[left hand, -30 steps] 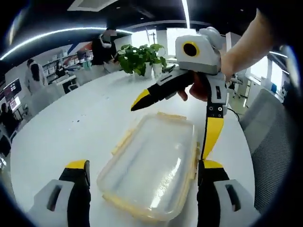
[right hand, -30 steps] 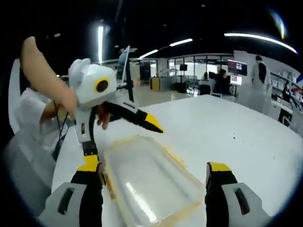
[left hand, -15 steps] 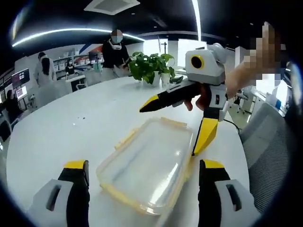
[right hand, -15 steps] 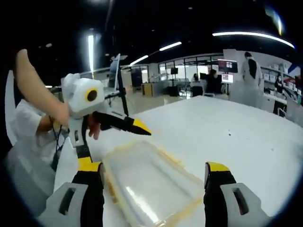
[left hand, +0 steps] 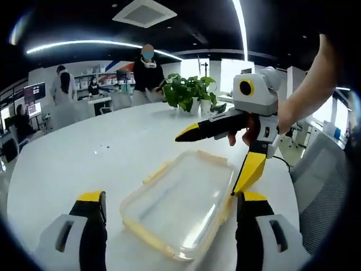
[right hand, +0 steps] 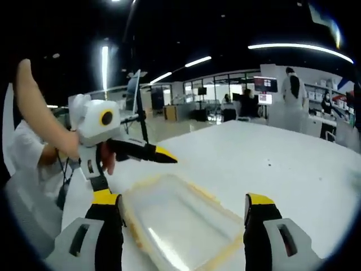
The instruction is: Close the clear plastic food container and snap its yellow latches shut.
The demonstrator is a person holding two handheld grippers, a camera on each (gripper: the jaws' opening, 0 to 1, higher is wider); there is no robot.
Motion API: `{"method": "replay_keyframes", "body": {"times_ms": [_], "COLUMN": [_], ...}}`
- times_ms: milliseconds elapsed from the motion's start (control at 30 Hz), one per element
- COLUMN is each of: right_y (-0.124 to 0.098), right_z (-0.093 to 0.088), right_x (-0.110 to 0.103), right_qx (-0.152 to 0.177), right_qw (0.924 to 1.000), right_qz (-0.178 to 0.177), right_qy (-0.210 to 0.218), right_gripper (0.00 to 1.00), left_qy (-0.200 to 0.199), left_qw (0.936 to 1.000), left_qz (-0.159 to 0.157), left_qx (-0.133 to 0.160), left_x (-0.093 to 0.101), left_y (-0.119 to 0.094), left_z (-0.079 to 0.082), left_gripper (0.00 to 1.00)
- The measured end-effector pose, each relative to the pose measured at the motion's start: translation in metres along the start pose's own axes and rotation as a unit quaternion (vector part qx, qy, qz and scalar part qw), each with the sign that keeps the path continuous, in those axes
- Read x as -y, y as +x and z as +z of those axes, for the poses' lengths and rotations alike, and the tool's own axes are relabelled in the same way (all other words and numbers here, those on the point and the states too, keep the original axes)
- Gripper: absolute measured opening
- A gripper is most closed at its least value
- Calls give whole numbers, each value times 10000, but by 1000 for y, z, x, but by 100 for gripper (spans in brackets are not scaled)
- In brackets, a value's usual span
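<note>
On the white table lies the clear plastic food container, flat, with its lid on top and yellow latches along the edges — whether these latches are snapped or loose I cannot tell, because the plastic is blurred. In the left gripper view the container sits between the two jaws of the left gripper, which are spread wide on both sides of it and do not touch it. The right gripper comes into this view from the right, held by a hand; its jaws are also spread, one yellow tip pointing over the far end of the container and the other pointing down near the container's right edge. In the right gripper view the same container lies between the own jaws of the right gripper, spread apart and holding nothing, and the left gripper enters from the left side, one black jaw with a yellow tip reaching above the container's far end, the other one hanging down just beside its left edge. Far behind, a green plant stands on the table, and a person stands near it
</note>
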State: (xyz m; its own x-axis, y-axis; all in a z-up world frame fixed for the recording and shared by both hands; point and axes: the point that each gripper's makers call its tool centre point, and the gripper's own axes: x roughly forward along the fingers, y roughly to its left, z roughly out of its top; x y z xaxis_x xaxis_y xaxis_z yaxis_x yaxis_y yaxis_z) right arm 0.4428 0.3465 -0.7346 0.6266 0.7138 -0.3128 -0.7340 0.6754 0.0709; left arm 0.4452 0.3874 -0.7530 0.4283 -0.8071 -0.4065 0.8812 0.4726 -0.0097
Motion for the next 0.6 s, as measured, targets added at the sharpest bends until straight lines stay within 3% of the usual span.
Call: {"method": "replay_keyframes", "body": {"times_ms": [600], "right_y": [-19], "right_z": [-1], "right_x": [6], "right_qx": [69], "right_qw": [9992], "right_qz": [-342], "right_qy": [168], "right_gripper": [89], "left_qy": [-122], "left_qw": [9995], "left_qz": [241], "left_qx": [142], "left_x": [1], "left_y": [-11], "left_z": [7], "left_gripper": [93]}}
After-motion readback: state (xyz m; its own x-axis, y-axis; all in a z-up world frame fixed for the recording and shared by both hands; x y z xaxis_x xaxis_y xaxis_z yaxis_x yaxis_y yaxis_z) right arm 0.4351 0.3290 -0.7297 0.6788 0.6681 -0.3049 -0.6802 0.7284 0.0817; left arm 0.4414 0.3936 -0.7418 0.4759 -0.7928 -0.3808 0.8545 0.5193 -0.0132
